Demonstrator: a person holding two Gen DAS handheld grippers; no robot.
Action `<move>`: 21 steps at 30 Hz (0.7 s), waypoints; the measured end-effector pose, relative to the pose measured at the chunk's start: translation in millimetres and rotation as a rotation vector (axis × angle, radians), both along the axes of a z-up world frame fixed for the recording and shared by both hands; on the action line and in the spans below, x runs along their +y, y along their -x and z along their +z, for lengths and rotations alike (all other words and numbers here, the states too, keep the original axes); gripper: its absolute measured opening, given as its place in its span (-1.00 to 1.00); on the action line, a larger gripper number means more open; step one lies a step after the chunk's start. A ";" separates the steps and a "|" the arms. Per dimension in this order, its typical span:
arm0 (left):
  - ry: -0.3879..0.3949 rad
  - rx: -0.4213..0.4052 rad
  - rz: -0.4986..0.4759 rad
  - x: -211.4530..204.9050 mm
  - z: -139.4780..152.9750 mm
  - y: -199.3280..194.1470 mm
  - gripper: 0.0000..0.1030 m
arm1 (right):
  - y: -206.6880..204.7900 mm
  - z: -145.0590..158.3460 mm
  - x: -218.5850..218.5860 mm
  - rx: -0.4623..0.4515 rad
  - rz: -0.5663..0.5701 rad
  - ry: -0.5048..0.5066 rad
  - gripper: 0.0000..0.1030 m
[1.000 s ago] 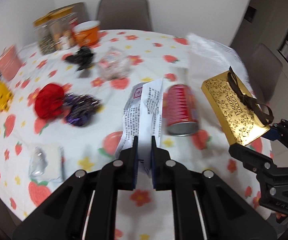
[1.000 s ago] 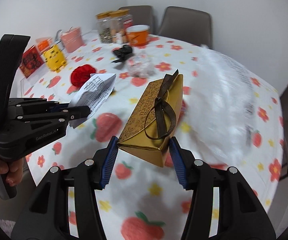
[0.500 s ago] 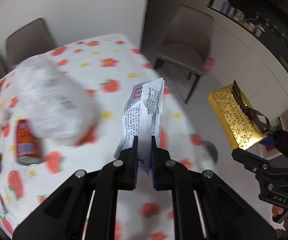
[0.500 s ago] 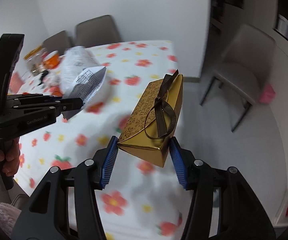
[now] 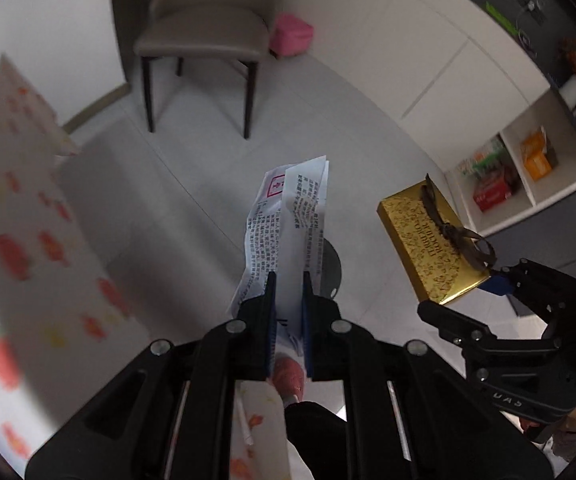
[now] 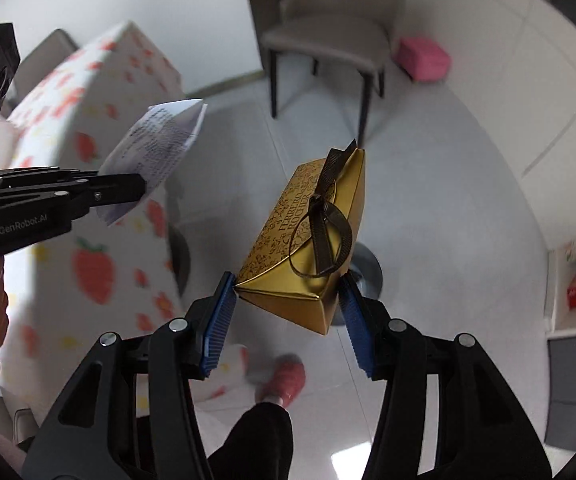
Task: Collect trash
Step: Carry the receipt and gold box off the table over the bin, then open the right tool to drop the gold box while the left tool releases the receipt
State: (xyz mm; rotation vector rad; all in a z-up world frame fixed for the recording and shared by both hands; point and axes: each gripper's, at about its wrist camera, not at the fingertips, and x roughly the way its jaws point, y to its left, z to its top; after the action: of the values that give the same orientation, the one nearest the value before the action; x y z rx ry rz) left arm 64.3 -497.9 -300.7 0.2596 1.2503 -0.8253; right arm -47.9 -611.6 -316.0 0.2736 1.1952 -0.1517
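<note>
My left gripper [image 5: 286, 280] is shut on a folded white printed paper [image 5: 288, 216] that sticks up past its tips over the grey floor. In the right wrist view the same paper [image 6: 155, 148] juts from the left gripper [image 6: 141, 188] at the left edge. My right gripper [image 6: 288, 284] is shut on a gold chocolate box [image 6: 308, 248] tied with a brown ribbon, its blue pads pressing the box's two sides. That gold box [image 5: 428, 244] also shows at the right of the left wrist view. A dark round object [image 5: 330, 268] lies on the floor behind the paper, mostly hidden.
The table with the strawberry cloth [image 5: 15, 220] hangs at the left. A grey chair [image 5: 203, 28] and a pink box [image 5: 291, 34] stand on the floor ahead. Open white shelves [image 5: 528, 168] hold packets at the right. The person's foot in a pink slipper [image 6: 285, 376] is below.
Both grippers have swung away from the tabletop and tilted down toward the floor, still carrying the paper and the gold box. The table now lies at the left.
</note>
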 end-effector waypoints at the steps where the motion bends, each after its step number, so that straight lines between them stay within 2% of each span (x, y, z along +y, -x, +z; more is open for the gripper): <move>1: -0.018 0.013 -0.018 -16.5 -15.7 -0.9 -0.79 | -0.4 -14.6 -9.8 0.009 -0.007 -0.010 -0.02; 6: -0.090 0.058 -0.071 -69.8 -74.6 -6.3 -0.79 | -4.9 -76.4 -45.9 0.047 -0.016 -0.037 -0.02; 13: -0.190 0.081 -0.118 -111.8 -150.3 -16.5 -0.79 | -18.6 -144.0 -76.1 0.083 -0.016 -0.066 -0.04; 18: -0.226 0.117 -0.142 -126.6 -178.6 -13.7 -0.79 | -23.1 -176.5 -89.7 0.097 -0.039 -0.095 -0.04; 20: -0.229 0.132 -0.154 -124.9 -177.9 -13.4 -0.79 | -23.5 -185.3 -94.5 0.109 -0.052 -0.112 -0.03; 21: -0.232 0.133 -0.161 -127.5 -180.3 -12.8 -0.73 | -23.6 -189.3 -96.0 0.116 -0.059 -0.114 0.02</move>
State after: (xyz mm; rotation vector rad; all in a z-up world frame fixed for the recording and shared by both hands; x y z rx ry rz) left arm 77.1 -625.4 -481.0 0.5043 1.4663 -0.8461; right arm -24.3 -707.6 -505.3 0.4047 1.3133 -0.1521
